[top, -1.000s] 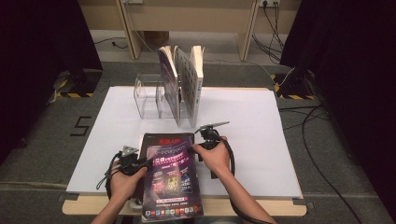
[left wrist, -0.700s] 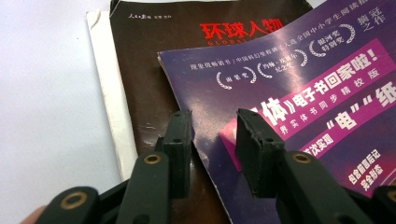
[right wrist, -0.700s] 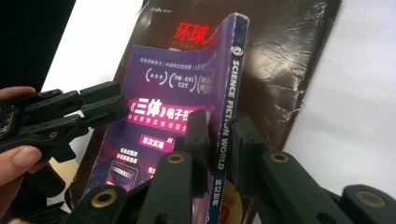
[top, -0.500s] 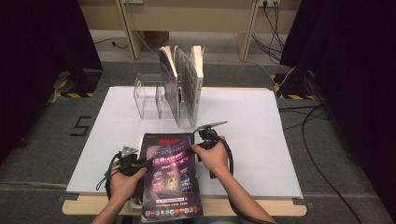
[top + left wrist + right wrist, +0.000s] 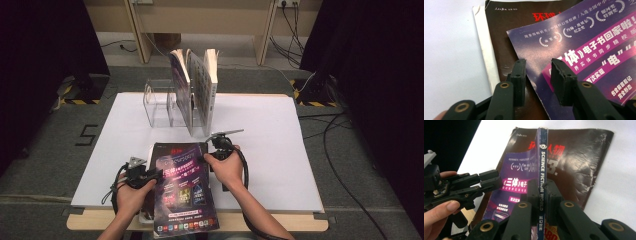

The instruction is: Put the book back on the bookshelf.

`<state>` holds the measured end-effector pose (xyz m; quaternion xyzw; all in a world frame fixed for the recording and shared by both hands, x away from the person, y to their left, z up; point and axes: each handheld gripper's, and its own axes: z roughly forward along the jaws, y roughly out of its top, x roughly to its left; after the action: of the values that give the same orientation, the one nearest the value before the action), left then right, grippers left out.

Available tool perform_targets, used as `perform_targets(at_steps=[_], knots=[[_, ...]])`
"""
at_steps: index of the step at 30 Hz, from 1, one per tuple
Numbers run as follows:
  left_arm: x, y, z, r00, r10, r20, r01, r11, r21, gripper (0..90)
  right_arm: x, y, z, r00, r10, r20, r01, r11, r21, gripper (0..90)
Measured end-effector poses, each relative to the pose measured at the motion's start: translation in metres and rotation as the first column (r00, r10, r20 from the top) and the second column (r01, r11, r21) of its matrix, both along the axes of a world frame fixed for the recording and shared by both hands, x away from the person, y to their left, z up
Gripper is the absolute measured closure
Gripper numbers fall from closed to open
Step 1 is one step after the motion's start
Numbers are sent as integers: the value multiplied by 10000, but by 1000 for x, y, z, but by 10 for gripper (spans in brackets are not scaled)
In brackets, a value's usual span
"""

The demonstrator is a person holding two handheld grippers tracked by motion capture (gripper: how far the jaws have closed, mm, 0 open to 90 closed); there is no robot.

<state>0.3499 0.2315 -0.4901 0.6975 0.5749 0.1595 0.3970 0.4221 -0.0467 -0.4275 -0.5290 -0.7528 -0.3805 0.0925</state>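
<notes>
A purple magazine (image 5: 182,190) lies on a dark magazine (image 5: 579,157) at the table's front. My right gripper (image 5: 541,186) is shut on the purple magazine's spine (image 5: 543,157), which stands edge-up between the pads; its jaws have just been closing on it. In the high view the right gripper (image 5: 207,156) sits at the magazine's upper right corner. My left gripper (image 5: 537,66) is open, its jaws apart over the purple cover's (image 5: 586,50) left edge, with the dark magazine (image 5: 501,30) below. It is at the magazine's left side (image 5: 157,175).
A clear acrylic stand (image 5: 160,102) at the back holds several upright books (image 5: 197,90). The white table cover (image 5: 280,145) is bare to the right. A white sheet edge (image 5: 482,37) pokes out under the dark magazine. Cables run across the floor on the right.
</notes>
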Motion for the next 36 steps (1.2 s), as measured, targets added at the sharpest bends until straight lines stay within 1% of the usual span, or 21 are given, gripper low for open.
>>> perform_targets(at_steps=[3,5,7,11,13,16,19,20,24,29,31,33,35,36], knots=[[0,2,1,10000,55,70,-54,9999,-96,621,-1,0,2,9998,-17,174,15,9999,149,850],[0,3,3,9998,136,177,-133,9998,-162,609,-1,0,3,9995,28,315,-36,9997,262,850],[0,4,5,9993,225,283,-219,9995,-227,593,-1,1,6,9993,-36,383,22,9994,353,850],[-1,7,9,9978,426,506,-409,9985,-351,555,0,0,14,9969,-177,765,141,9988,466,850],[-1,8,10,9969,484,615,-461,9983,-369,543,0,0,19,9954,-277,913,227,9982,554,851],[-2,9,10,9964,503,681,-478,9981,-388,526,0,0,25,9911,-301,1300,230,9982,557,850],[-2,9,11,9958,522,757,-490,9978,-436,506,0,1,30,9886,-377,1456,295,9979,582,850],[-2,9,11,9956,534,776,-500,9977,-454,503,1,1,30,9864,-386,1598,293,9978,601,850],[-2,9,12,9948,575,836,-536,9974,-481,491,1,0,36,9829,-511,1767,395,9969,685,851],[-2,9,12,9945,579,869,-540,9974,-470,485,2,-3,45,9718,-772,2228,628,9955,710,851],[-2,9,12,9945,576,875,-537,9975,-462,484,2,-3,49,9652,-836,2479,678,9951,717,851],[-2,9,12,9943,580,896,-541,9975,-454,484,2,-3,51,9627,-928,2542,767,9944,726,851],[-2,9,12,9942,581,903,-541,9975,-457,483,4,-1,54,9563,-922,2775,756,9947,702,850],[-2,9,12,9942,578,910,-537,9975,-464,483,4,-1,55,9552,-950,2802,781,9944,708,851]])
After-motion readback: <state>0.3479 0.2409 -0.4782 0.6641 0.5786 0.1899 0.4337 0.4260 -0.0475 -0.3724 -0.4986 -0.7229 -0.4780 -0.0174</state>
